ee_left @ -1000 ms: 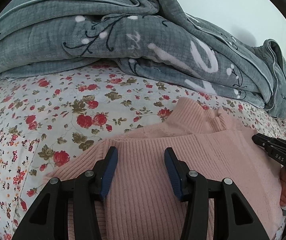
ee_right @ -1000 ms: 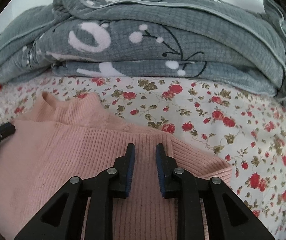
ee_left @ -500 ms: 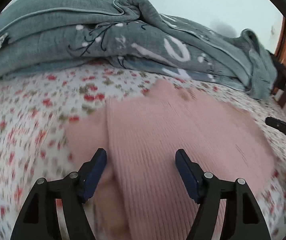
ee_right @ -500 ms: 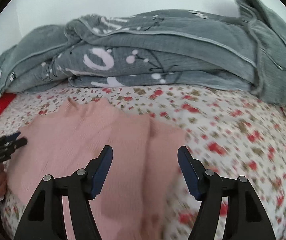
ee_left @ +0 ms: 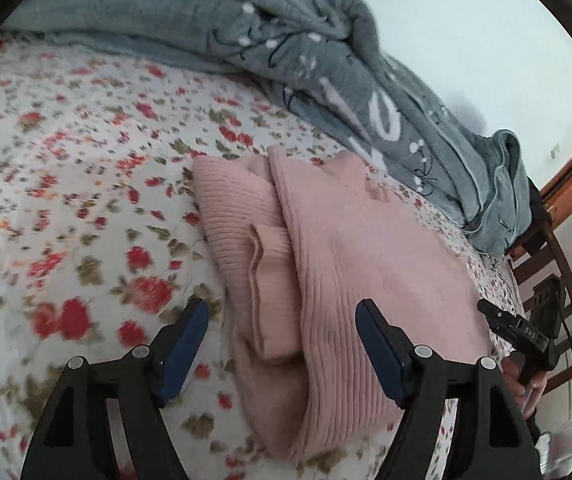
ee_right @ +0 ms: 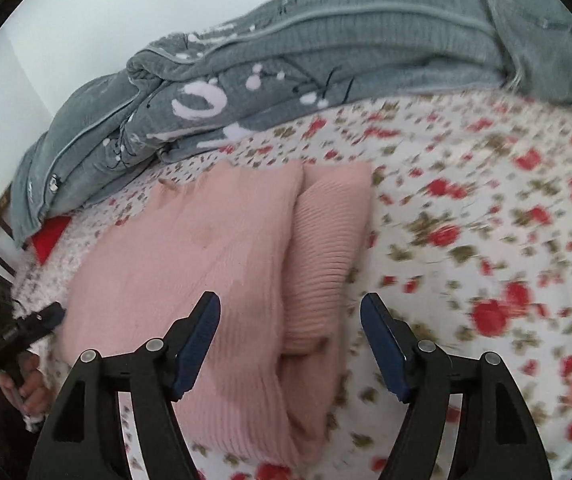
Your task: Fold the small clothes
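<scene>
A pink ribbed sweater [ee_left: 365, 248] lies on the floral bedsheet [ee_left: 86, 160], its sleeves folded in along both sides. My left gripper [ee_left: 282, 312] hovers over the folded left sleeve, its jaws opening, blue pads touching nothing. In the right wrist view the sweater [ee_right: 190, 248] fills the centre-left. My right gripper [ee_right: 289, 300] hangs over its folded right sleeve, jaws opening too, nothing pressed between them. Each view also shows the other gripper at the sweater's far side: the right gripper [ee_left: 517, 328] and the left gripper [ee_right: 34, 324].
A rumpled grey blanket [ee_left: 246, 40] with white patterns is heaped along the back of the bed [ee_right: 325, 60]. A red item [ee_right: 48, 236] peeks from under its left end. Dark wooden rails [ee_left: 557, 264] stand past the bed's edge. A hand [ee_left: 521, 384] grips the right tool.
Both grippers have let go of the sweater's sleeves, opened wide and drawn back and outward from it. The sleeves now lie folded over the body.
</scene>
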`<state>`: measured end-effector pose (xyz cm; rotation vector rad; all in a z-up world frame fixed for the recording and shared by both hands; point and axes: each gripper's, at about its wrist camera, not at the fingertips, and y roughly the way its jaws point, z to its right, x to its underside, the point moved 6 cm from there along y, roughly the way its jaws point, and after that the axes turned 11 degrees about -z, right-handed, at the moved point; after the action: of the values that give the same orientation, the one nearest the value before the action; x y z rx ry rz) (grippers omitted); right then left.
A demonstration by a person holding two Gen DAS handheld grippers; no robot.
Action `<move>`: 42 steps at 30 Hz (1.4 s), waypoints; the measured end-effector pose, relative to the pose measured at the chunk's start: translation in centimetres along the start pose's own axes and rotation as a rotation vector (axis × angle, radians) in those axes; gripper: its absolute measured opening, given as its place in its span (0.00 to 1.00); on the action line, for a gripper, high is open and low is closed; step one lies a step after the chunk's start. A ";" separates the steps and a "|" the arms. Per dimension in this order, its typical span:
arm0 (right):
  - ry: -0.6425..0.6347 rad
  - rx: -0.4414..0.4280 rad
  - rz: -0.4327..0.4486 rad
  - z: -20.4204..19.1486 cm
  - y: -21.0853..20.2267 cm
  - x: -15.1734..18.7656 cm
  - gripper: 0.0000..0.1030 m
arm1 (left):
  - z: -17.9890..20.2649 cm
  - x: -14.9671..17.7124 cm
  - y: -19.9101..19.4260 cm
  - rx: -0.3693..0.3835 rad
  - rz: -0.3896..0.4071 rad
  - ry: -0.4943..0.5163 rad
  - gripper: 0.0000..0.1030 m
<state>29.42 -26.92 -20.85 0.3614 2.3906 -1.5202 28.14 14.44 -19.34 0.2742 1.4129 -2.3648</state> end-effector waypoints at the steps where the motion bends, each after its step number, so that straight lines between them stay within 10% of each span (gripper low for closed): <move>1: 0.008 -0.011 -0.015 -0.1 0.6 -0.3 0.70 | -0.2 -0.3 0.4 -0.006 -0.004 -0.007 0.72; 8: 0.029 0.014 -0.045 0.0 3.6 -1.9 0.69 | 0.3 -2.8 2.8 -0.077 -0.023 -0.009 0.74; 11: 0.043 0.023 -0.031 0.0 3.7 -2.4 0.45 | 0.7 -3.3 3.5 -0.087 -0.052 -0.031 0.33; 14: 0.050 -0.009 -0.012 -0.1 3.1 -2.4 0.22 | 1.6 -3.4 2.7 -0.053 -0.055 -0.055 0.23; 32: -0.059 -0.031 0.078 -3.5 -10.8 7.1 0.19 | 6.4 7.5 -5.3 0.043 -0.079 0.120 0.23; 42: 0.065 0.078 0.122 1.3 -5.6 8.7 0.34 | 2.1 8.9 -1.8 -0.004 -0.027 -0.025 0.46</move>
<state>19.47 -29.89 -19.83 0.5714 2.3146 -1.5722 19.34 11.47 -19.97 0.2255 1.4185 -2.3781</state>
